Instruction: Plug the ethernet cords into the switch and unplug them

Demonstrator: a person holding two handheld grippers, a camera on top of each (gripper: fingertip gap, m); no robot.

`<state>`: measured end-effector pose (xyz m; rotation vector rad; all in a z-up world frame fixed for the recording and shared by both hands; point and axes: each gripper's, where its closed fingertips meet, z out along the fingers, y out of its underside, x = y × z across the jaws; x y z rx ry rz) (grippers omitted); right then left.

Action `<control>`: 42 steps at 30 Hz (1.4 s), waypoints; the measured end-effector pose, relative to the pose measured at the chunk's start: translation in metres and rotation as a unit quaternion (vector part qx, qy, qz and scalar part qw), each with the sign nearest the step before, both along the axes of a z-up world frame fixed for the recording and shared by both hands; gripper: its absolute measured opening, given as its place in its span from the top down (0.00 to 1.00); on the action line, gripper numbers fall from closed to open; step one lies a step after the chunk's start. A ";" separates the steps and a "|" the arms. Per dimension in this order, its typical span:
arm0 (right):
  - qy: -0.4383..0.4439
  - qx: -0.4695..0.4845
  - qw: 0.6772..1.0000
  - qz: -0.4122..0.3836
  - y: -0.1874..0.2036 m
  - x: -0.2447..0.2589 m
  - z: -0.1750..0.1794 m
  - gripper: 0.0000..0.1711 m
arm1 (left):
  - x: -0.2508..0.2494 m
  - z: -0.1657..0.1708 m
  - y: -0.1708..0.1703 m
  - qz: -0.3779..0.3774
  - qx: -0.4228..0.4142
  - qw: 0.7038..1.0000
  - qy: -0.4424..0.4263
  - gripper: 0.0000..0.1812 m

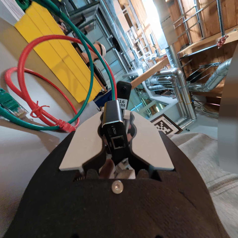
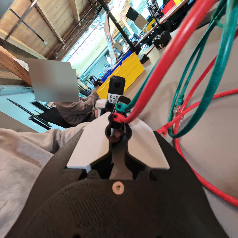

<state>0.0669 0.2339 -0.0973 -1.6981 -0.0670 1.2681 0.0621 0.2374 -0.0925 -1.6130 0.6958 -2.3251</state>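
Note:
A small dark metal switch (image 1: pixel 113 123) sits between the white fingers of my left gripper (image 1: pixel 114 130), which is shut on it. One empty port faces the camera. A green cord (image 1: pixel 90 61) and a red cord (image 1: pixel 24 54) run into its far end. In the right wrist view the green plug (image 2: pixel 120 106) and red plug (image 2: pixel 116 117) sit in the switch (image 2: pixel 122 100). My right gripper (image 2: pixel 118 124) is closed around that end, beside the red plug. The cords' loose green plug (image 1: pixel 11 103) and loose red plug (image 1: pixel 67 126) lie on the table.
A yellow bin (image 1: pixel 55 54) stands on the beige table (image 1: pixel 25 148) behind the cord loops, and also shows in the right wrist view (image 2: pixel 123 76) next to a blue bin (image 2: pixel 115 68). A grey sleeve (image 1: pixel 206 167) lies at the right. A person sits farther back (image 2: pixel 77 109).

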 end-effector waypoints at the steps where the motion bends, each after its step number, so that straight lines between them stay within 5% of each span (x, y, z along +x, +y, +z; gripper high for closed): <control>1: 0.013 -0.004 1.000 0.007 -0.001 0.001 0.001 0.91 | 0.001 0.000 -0.003 -0.014 -0.002 1.000 0.002 0.76; 4: 0.020 0.000 0.999 0.029 -0.004 0.001 0.002 0.93 | 0.001 0.004 -0.011 -0.047 -0.012 0.999 -0.010 0.53; 10: -0.035 0.060 0.993 0.097 -0.022 -0.013 0.012 0.93 | 0.004 -0.003 -0.029 -0.089 0.029 0.996 0.016 0.43; 14: -0.088 0.075 0.977 0.179 -0.041 -0.022 0.005 0.93 | -0.006 -0.007 -0.055 -0.185 0.059 0.981 0.027 0.56; 19: -0.089 0.067 0.974 0.198 -0.044 -0.022 0.001 0.93 | -0.016 -0.027 -0.088 -0.283 0.116 0.949 0.081 0.86; 28: -0.090 0.090 0.992 0.024 -0.007 0.010 0.009 0.82 | -0.004 -0.027 -0.059 -0.179 0.136 0.970 0.091 0.86; 42: -0.095 0.075 0.992 -0.018 -0.005 -0.004 0.002 0.84 | 0.006 -0.028 -0.052 -0.112 0.160 0.975 0.107 0.86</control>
